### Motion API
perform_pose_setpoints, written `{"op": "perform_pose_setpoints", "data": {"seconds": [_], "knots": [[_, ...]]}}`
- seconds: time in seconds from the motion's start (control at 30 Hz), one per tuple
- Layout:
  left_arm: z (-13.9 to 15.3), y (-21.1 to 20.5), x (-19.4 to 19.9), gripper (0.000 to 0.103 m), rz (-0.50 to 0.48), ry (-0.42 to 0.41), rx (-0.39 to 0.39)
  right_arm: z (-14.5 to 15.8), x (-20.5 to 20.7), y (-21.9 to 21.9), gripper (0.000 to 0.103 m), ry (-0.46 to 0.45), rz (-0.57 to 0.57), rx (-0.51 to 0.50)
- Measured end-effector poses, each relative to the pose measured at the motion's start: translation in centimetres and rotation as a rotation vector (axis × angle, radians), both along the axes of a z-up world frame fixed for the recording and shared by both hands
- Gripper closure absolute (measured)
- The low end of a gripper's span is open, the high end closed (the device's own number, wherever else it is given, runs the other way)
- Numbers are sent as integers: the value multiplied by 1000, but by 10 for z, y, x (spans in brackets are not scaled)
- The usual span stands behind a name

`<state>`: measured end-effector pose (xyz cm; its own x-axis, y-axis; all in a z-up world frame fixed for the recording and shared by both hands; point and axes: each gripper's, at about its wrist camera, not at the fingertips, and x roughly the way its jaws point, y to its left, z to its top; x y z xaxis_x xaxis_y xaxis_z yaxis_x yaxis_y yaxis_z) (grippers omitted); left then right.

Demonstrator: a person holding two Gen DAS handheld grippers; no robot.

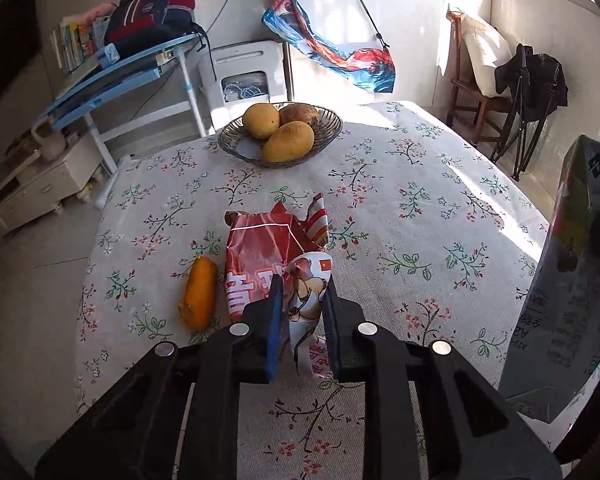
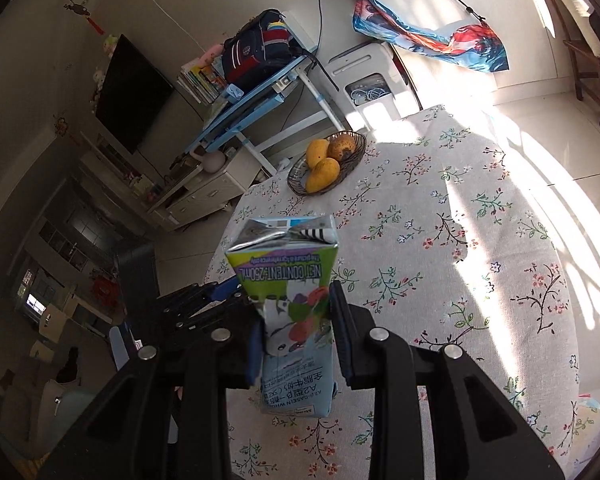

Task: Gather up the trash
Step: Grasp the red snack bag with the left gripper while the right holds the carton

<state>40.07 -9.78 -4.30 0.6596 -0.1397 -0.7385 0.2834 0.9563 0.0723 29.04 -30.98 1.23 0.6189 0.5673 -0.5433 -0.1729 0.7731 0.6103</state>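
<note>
A crumpled red and white snack wrapper (image 1: 260,248) lies on the floral tablecloth (image 1: 400,200), and its near white end stands between the fingers of my left gripper (image 1: 303,280), which is shut on it. An orange piece of fruit peel (image 1: 199,296) lies just left of the wrapper. In the right wrist view my right gripper (image 2: 296,308) is shut on a milk carton (image 2: 288,264) and holds it tilted above the table's near left edge. The same milk carton (image 1: 572,280) fills the right side of the left wrist view.
A wire basket (image 1: 328,130) with three mangoes stands at the table's far side, and the same basket (image 2: 296,186) shows in the right wrist view. Beyond the table are a blue desk (image 1: 112,80) with a backpack, a white appliance (image 1: 240,76) and a wooden chair (image 1: 472,100).
</note>
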Motion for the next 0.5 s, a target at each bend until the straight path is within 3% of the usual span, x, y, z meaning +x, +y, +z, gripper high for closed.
{"op": "perform_pose_setpoints", "data": {"seconds": [0.2,0.5], "knots": [[28,36,-21,91,35,3,-147,3,-3,-5,73,-11,-7,9],[52,81,-95,90,81,20,-354,6,-11,1,73,-8,33,46]]}}
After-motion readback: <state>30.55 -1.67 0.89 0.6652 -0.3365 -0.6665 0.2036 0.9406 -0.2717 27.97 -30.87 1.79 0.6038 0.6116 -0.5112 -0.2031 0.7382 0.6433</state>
